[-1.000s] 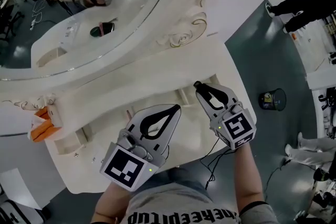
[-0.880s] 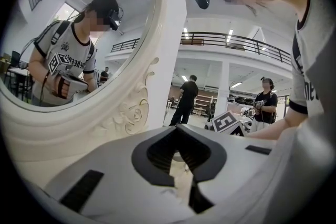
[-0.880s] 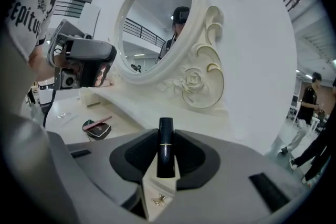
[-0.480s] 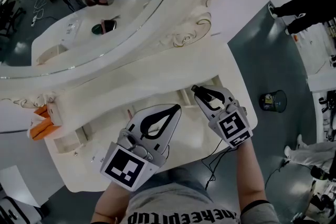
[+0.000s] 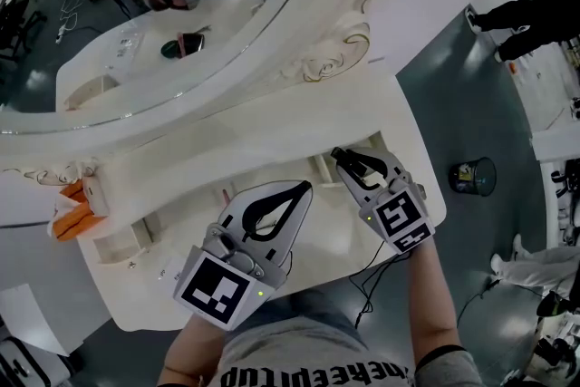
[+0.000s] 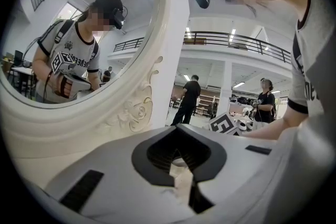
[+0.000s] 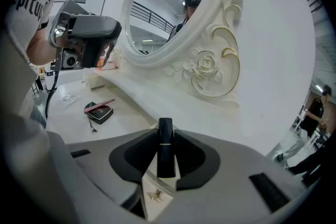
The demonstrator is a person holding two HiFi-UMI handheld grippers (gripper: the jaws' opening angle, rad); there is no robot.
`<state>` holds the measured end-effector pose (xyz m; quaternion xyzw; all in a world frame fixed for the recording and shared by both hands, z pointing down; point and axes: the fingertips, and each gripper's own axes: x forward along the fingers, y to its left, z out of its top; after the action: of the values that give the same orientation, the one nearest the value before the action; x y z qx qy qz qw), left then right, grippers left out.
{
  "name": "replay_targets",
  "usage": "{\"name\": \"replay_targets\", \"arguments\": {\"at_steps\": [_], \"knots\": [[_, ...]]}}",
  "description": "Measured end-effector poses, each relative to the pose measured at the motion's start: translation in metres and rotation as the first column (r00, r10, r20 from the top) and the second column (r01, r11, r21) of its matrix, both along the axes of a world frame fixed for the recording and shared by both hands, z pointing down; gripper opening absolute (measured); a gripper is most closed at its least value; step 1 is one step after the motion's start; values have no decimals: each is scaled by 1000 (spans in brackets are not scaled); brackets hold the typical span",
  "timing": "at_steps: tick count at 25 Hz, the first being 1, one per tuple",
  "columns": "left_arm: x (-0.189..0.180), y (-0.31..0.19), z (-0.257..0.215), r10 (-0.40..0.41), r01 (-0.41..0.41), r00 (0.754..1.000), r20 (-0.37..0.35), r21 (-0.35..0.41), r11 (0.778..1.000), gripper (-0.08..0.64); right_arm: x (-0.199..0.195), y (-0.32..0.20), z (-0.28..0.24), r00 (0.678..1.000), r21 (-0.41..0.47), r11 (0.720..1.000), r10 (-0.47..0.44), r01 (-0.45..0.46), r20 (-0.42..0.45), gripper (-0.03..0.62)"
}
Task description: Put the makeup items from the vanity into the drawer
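Observation:
A black lipstick [image 7: 166,150] with a thin gold band sticks out forward between the jaws of my right gripper [image 7: 166,136]. The jaws have just been opening a little, and their pads still touch it on both sides. In the head view my right gripper [image 5: 337,156] points down at the right end of the white vanity [image 5: 272,127], beside a low compartment wall [image 5: 317,166]. My left gripper [image 5: 307,188] hovers over the vanity's middle, shut and empty. A dark compact [image 7: 100,112] with a pink stick across it lies on the vanity top. A small gold butterfly piece [image 7: 155,195] shows under the right jaws.
The oval mirror with its carved frame [image 5: 317,59] rises behind the vanity and reflects both grippers. An orange packet [image 5: 71,215] sits at the vanity's left end. On the grey floor to the right stand a round dark tub [image 5: 471,172] and other people.
My right gripper has sunk slightly toward the vanity and rolled a little, with the lipstick still between its jaws. The left gripper has stayed where it was.

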<state>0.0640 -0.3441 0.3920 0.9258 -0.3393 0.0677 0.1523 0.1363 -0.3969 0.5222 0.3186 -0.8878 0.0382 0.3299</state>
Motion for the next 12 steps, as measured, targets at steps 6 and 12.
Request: {"name": "replay_targets", "arguments": {"at_steps": [6,12], "knots": [[1,1,-1,1,-1,1000,-1,3,1000,21,4,-2,0,1000,-8,1000,26,-26,5,126],[-1,2,-1,5,-5,1000,-2,3,1000,21,3,-1,2,999,-28,999,36,-36,10,129]]}}
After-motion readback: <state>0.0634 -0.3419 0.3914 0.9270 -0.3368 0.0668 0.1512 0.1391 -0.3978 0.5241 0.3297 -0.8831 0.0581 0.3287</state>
